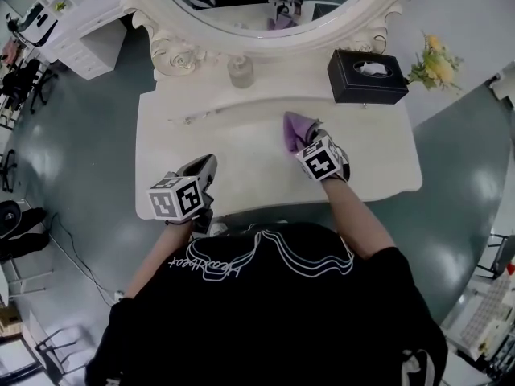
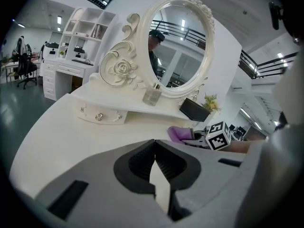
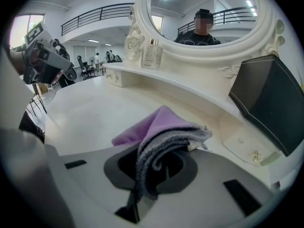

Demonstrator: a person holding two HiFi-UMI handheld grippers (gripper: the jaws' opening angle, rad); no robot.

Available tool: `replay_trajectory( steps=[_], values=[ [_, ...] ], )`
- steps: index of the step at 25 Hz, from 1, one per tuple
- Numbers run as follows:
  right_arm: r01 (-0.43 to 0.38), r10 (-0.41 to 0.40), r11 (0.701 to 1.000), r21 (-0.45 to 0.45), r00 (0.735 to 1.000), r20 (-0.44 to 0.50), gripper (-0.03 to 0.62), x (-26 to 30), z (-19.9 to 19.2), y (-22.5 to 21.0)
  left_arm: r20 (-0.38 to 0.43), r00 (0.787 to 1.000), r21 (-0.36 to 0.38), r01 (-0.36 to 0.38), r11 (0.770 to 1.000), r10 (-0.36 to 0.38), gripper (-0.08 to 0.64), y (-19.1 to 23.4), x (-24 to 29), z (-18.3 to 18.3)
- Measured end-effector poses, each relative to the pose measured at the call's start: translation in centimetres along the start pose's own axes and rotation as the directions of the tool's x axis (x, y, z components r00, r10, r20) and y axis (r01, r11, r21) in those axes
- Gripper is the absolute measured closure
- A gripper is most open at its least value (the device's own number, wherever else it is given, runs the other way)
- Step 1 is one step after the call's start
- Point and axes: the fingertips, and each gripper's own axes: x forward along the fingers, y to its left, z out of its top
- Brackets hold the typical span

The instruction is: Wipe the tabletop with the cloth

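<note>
A purple cloth [image 1: 296,129] with a grey edge lies folded on the white dressing tabletop [image 1: 241,155], right of centre. My right gripper [image 1: 307,141] is shut on the cloth, which bunches between its jaws in the right gripper view [image 3: 159,141] and spreads forward onto the table. My left gripper [image 1: 203,167] rests shut over the front left of the tabletop, holding nothing; its jaws meet [image 2: 154,156]. The cloth [image 2: 179,133] and right gripper's marker cube [image 2: 217,136] show in the left gripper view at the right.
An oval mirror [image 1: 265,6] in an ornate white frame stands at the back. A glass perfume bottle [image 1: 240,71] and a black tissue box [image 1: 367,76] sit on the raised shelf. Yellow flowers [image 1: 434,63] are right of the box. Small drawer knobs [image 2: 99,116] face forward.
</note>
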Motion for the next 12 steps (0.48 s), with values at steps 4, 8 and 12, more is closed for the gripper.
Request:
replay_trajectory(
  steps=[4,8,12],
  values=[
    [0.005,-0.005,1.000,0.007,1.000,0.000,0.546,-0.5,-0.9,-1.1,-0.001,1.000,-0.002,0.005,1.000,-0.005,0.555,-1.3,0.7,-0.3],
    [0.012,-0.013,1.000,0.014,1.000,0.007,0.546,-1.0,-1.8,-2.4,0.000,1.000,-0.008,0.012,1.000,-0.012,0.555,-2.5,1.7,-0.7],
    [0.012,-0.013,1.000,0.014,1.000,0.008,0.546,-1.5,-2.7,-3.5,-0.005,1.000,-0.013,0.016,1.000,-0.016,0.555,-3.7,2.7,-1.4]
  ],
)
